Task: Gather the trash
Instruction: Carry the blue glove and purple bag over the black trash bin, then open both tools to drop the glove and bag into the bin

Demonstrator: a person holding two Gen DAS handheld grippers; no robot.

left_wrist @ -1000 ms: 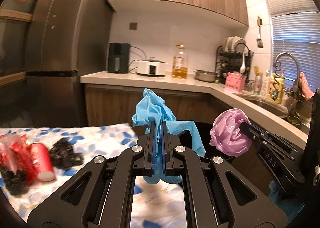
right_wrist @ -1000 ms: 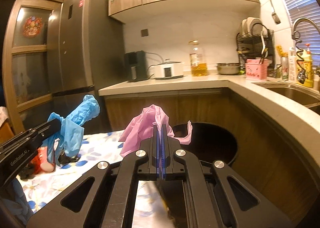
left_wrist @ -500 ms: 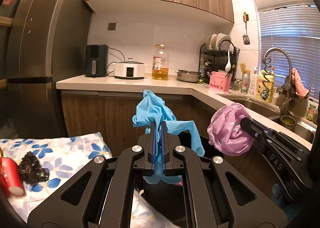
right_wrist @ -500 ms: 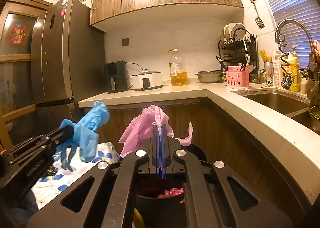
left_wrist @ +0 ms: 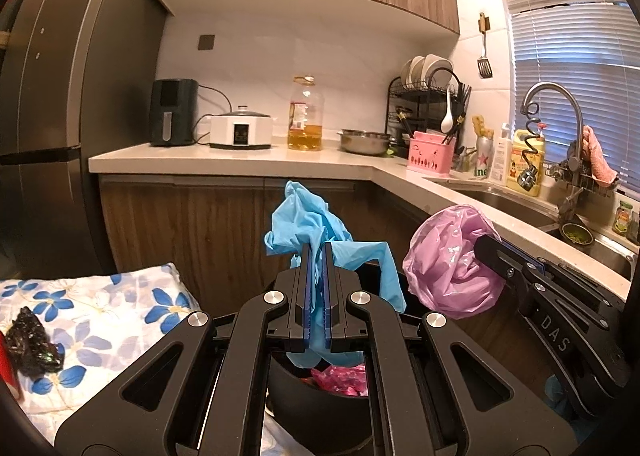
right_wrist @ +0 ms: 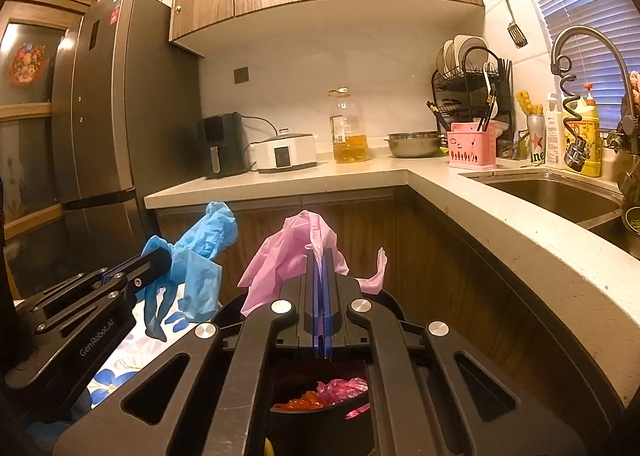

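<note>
Far to the left of the left gripper (left_wrist: 316, 256), on the flowered cloth (left_wrist: 112, 308), a crumpled black wrapper (left_wrist: 34, 344) and the edge of a red cup (left_wrist: 8, 372) lay uncollected, so part of the job was judged left to do. The left gripper itself was clenched on a blue glove (left_wrist: 316, 224), whose loose fingers hung just ahead of and below the tips. Directly beneath its tips sat the black bin (left_wrist: 320, 404), already holding pink and orange scraps, so some trash had gone in. To its right, the right gripper (right_wrist: 320, 260) was clamped on a pink plastic bag (right_wrist: 288, 252), also above the bin's mouth.

Both pieces looked ready to drop; only opening the jaws seemed to remain for them.

For room: the cloth's edge ran close on the left of the bin, wooden cabinet fronts (right_wrist: 360, 224) stood ahead of both tools, and the counter edge (right_wrist: 520, 232) curved in near on the right. The two tools sat near each other, with open space above.
</note>
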